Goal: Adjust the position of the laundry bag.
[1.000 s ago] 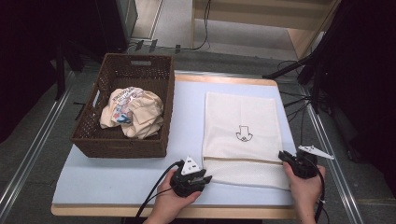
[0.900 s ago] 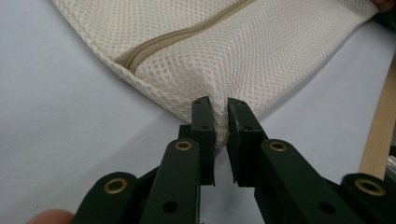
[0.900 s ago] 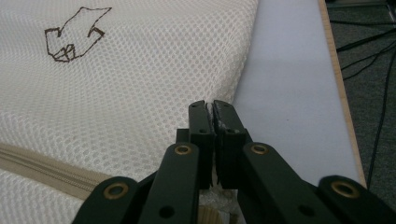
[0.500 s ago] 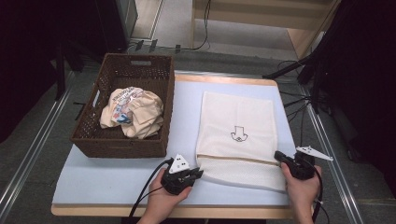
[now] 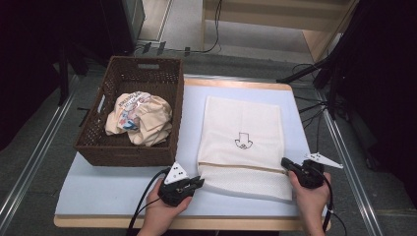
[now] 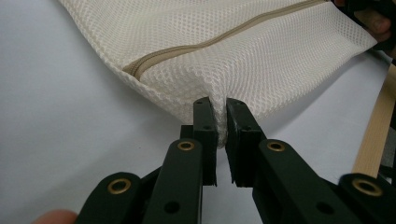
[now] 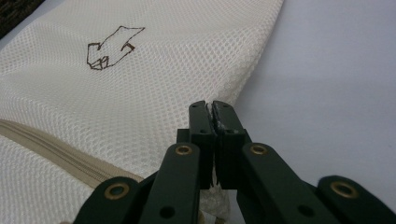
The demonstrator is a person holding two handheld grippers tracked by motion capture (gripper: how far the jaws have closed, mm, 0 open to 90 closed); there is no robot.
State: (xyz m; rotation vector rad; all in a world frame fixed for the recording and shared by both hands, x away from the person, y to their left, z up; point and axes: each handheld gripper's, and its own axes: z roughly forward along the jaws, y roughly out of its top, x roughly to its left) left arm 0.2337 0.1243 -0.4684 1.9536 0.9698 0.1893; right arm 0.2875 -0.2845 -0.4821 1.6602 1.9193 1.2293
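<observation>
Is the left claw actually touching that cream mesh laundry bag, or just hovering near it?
Touching. The left gripper view shows the left claw shut on the cream mesh laundry bag, with the bag's edge puckered up between the black jaws.

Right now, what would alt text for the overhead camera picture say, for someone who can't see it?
A person's two hands hold black grippers, the left gripper and right gripper each pinching a near corner of a cream mesh laundry bag lying flat on a pale blue table. To the left sits a brown wicker basket holding crumpled clothes.
</observation>
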